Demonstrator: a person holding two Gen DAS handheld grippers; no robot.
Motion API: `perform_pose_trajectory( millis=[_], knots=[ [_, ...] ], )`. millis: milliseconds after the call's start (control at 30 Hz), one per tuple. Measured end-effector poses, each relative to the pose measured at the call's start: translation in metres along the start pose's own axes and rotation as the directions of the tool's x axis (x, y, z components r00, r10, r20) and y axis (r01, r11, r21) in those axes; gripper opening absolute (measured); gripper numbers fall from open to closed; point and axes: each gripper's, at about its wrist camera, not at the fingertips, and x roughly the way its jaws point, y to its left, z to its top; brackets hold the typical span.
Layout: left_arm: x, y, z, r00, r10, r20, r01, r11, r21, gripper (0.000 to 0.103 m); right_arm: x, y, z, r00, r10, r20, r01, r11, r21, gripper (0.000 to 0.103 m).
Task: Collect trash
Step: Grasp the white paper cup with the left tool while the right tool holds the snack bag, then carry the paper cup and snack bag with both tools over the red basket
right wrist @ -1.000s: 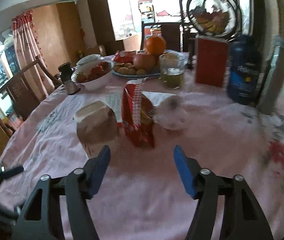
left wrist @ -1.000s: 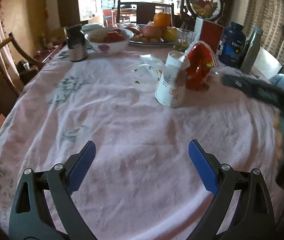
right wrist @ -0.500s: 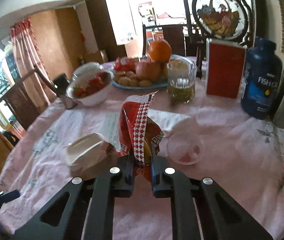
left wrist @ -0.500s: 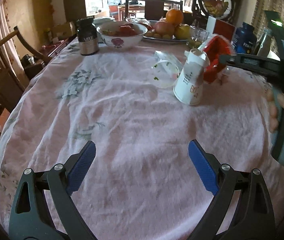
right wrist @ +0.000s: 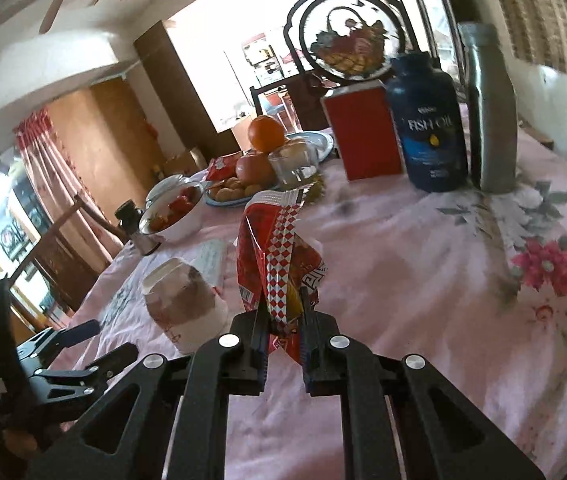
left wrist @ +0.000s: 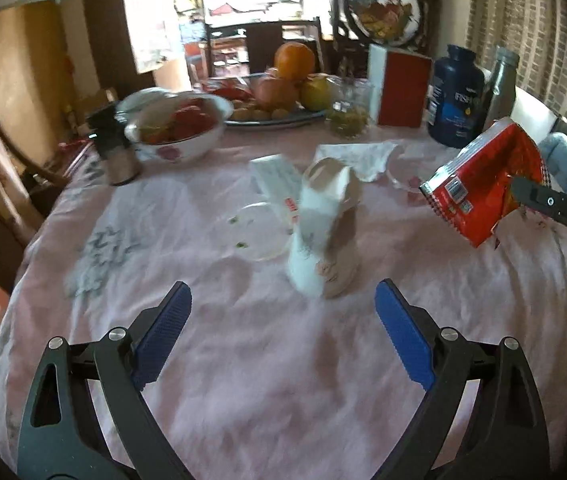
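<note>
My right gripper [right wrist: 282,312] is shut on a red snack bag [right wrist: 277,256] and holds it lifted off the pink tablecloth [right wrist: 423,300]. The left wrist view has the same red snack bag [left wrist: 479,188] hanging at the right, clamped by the right gripper's black finger [left wrist: 555,204]. A crumpled white paper cup [left wrist: 325,236] stands just ahead of my left gripper [left wrist: 283,320], which is open and holds nothing. A clear plastic lid [left wrist: 255,232], a folded paper [left wrist: 279,176], a crumpled napkin [left wrist: 359,152] and a small clear dish [left wrist: 407,168] lie around the cup.
At the far side stand a fruit plate [left wrist: 283,116], a bowl of food [left wrist: 179,128], a dark jar [left wrist: 113,148], a glass [left wrist: 349,116], a red box [left wrist: 401,92], a blue fish-oil bottle [left wrist: 455,100] and a metal bottle [left wrist: 501,84]. Wooden chairs [left wrist: 11,168] flank the left edge.
My right gripper shut on the red snack bag and lifted it off the table, tilting it. My left gripper moved forward toward the paper cup, still open.
</note>
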Motion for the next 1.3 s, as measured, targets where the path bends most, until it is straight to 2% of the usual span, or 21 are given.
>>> perform_pose_trajectory(
  millis=[200,267,433,467,533,600,667,733,900,1067,1233,1300],
  knots=[
    [0.025,-0.018,0.017,1.000,0.015,-0.011,-0.014,0.996,0.085,0.090,0.007,-0.013,0.000,0.994,0.103,-0.039,-0.101,0.993,0.060,0.014],
    [0.038,-0.023,0.021,0.999,0.016,-0.032,-0.012,0.993,0.116,0.088,0.004,-0.013,0.001,0.994,0.101,-0.033,-0.099,0.994,0.051,0.014],
    [0.062,-0.030,0.030,0.998,0.018,-0.064,-0.008,0.989,0.150,0.066,-0.001,-0.014,0.001,0.993,0.111,-0.025,-0.110,0.992,0.057,0.014],
    [0.065,-0.030,0.032,0.998,0.012,-0.069,-0.001,0.988,0.153,0.058,-0.001,-0.014,0.000,0.993,0.113,-0.026,-0.112,0.992,0.058,0.014],
    [0.070,-0.031,0.034,0.996,-0.014,-0.086,0.027,0.987,0.157,0.050,-0.001,-0.014,0.000,0.993,0.118,-0.030,-0.116,0.991,0.059,0.014],
    [0.073,-0.033,0.036,0.996,-0.019,-0.088,0.033,0.986,0.164,0.047,0.000,-0.014,0.000,0.992,0.119,-0.034,-0.117,0.991,0.059,0.014],
    [0.070,-0.035,0.036,0.997,-0.022,-0.076,0.035,0.984,0.173,0.041,0.001,-0.015,0.000,0.993,0.113,-0.039,-0.111,0.992,0.059,0.014],
    [0.061,-0.034,0.036,0.997,-0.040,-0.067,0.050,0.986,0.161,0.036,0.003,-0.015,-0.001,0.993,0.110,-0.044,-0.107,0.992,0.061,0.014],
    [0.031,-0.025,0.034,0.997,-0.066,-0.044,0.071,0.990,0.121,0.035,0.002,-0.013,-0.001,0.993,0.108,-0.036,-0.106,0.993,0.054,0.014],
    [-0.018,-0.011,0.019,0.996,-0.084,0.019,0.082,0.992,0.091,0.035,0.000,-0.013,-0.003,0.995,0.096,-0.028,-0.095,0.995,0.043,0.014],
    [-0.059,0.008,-0.010,0.997,-0.065,0.040,0.063,0.997,0.055,0.035,0.005,-0.006,-0.009,0.996,0.077,-0.048,-0.076,0.997,0.025,0.014],
    [-0.072,0.015,-0.026,0.999,-0.035,0.041,0.033,0.998,0.047,0.035,-0.001,0.003,-0.011,0.996,0.080,-0.044,-0.080,0.997,0.006,0.014]
  ],
)
